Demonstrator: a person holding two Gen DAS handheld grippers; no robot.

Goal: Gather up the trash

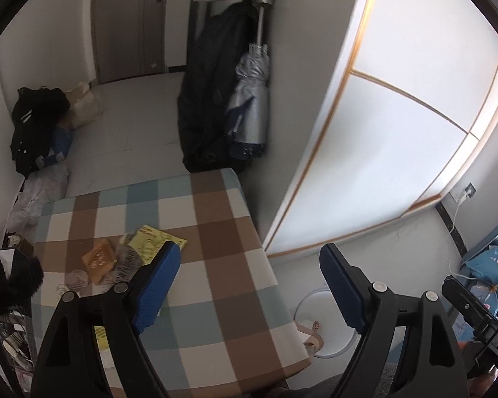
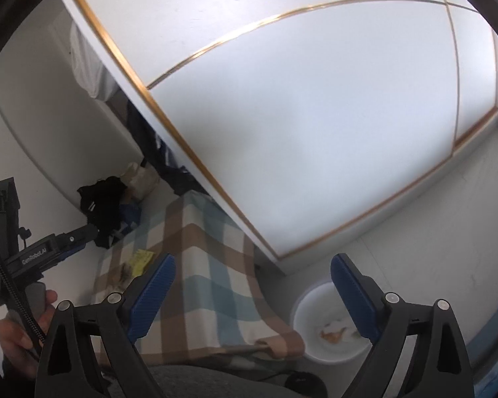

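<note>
Several pieces of trash lie on a checked tablecloth: a yellow wrapper, an orange packet and a crumpled clear wrapper. The yellow wrapper also shows in the right wrist view. A white bin stands on the floor right of the table, with orange scraps inside; its rim shows in the left wrist view. My left gripper is open and empty above the table's right part. My right gripper is open and empty, above the table edge and bin.
A white wardrobe with gold trim stands right of the table. A dark coat and a silver umbrella hang behind the table. Black clothing and bags lie on the floor at the left. The other gripper shows at left.
</note>
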